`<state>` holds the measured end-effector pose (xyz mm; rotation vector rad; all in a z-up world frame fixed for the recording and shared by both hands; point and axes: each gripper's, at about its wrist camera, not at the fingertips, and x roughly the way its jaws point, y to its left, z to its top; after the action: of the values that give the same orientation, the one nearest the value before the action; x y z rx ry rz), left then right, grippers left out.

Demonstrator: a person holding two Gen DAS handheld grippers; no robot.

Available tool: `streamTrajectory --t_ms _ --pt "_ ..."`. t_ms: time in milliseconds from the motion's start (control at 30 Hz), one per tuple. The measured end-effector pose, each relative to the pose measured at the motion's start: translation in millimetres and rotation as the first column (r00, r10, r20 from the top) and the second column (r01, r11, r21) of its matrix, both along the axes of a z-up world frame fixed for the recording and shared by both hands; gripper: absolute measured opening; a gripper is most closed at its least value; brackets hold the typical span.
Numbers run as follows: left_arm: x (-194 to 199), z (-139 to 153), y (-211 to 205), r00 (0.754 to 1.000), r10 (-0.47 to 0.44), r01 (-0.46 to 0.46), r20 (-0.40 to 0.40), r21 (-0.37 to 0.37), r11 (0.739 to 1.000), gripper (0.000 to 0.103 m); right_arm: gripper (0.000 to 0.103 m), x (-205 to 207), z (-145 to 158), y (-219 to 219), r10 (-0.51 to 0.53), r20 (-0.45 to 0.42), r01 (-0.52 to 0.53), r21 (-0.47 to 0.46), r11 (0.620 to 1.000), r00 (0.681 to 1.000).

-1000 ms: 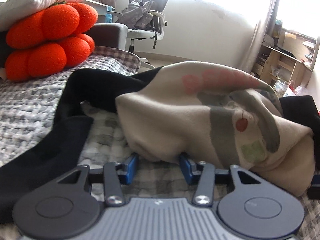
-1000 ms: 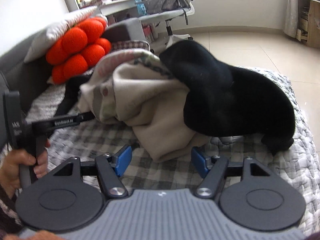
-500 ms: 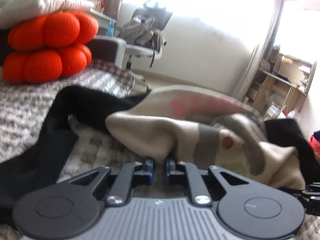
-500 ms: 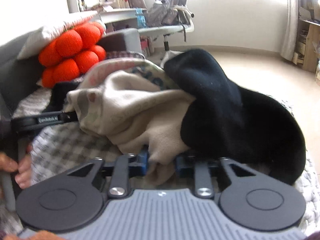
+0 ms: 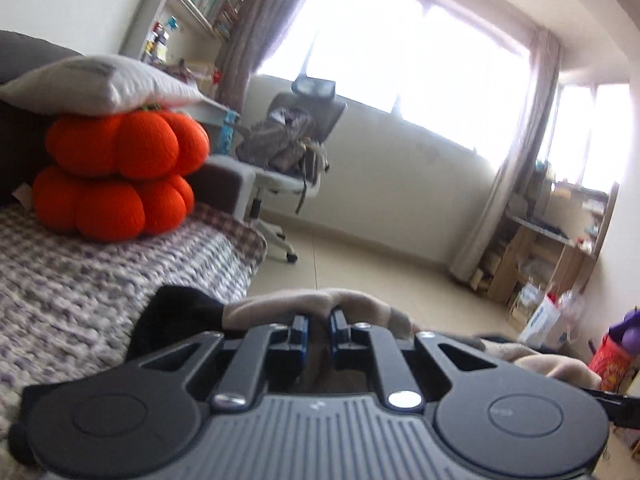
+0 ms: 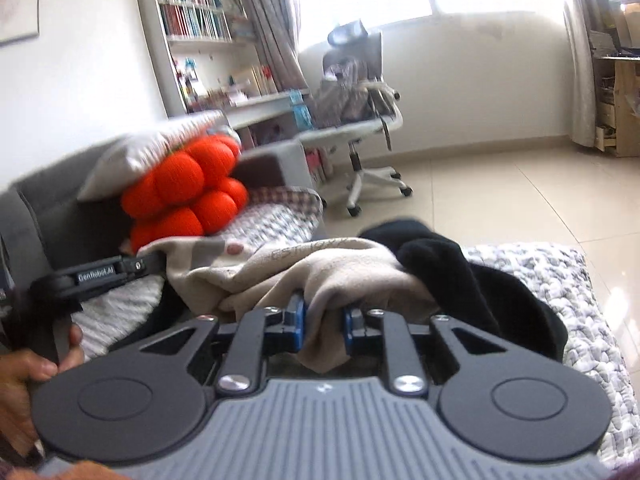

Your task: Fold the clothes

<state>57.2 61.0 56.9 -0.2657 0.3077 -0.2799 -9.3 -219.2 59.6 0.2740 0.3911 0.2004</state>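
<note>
Here, two hand-held grippers each pinch the same beige garment, which lies crumpled on a grey-and-white checked bed cover. The left gripper has its jaws drawn narrow on a raised ridge of the beige cloth, seen bunched just over its blue pads. The right gripper has its jaws closing on a thicker fold of the same cloth, which fills the gap between the pads and hangs a little below them. In the right wrist view, a hand at the lower left holds the handle of the left gripper, whose arm reaches to the garment's far edge.

A black garment is tangled against the beige one, draped over its right side. Behind, an orange lobed cushion sits under a grey pillow at the head of the bed, and an office chair stands by the bright window.

The step in hand looks like picking the beige garment out of the pile, the very start of folding. The next move probably calls for lifting both grips together and drawing them apart, so the cloth opens flat and slides free of the black piece without dragging it along.
</note>
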Motion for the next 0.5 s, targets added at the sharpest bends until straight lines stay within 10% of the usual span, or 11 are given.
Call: streamTrajectory --t_ms 500 --pt "-50.6 35.6 40.0 0.996 0.079 -0.08 0.031 0.021 0.997 0.01 0.021 -33.9 28.9 7.7 0.048 0.081 -0.057 0.11 0.992 0.996"
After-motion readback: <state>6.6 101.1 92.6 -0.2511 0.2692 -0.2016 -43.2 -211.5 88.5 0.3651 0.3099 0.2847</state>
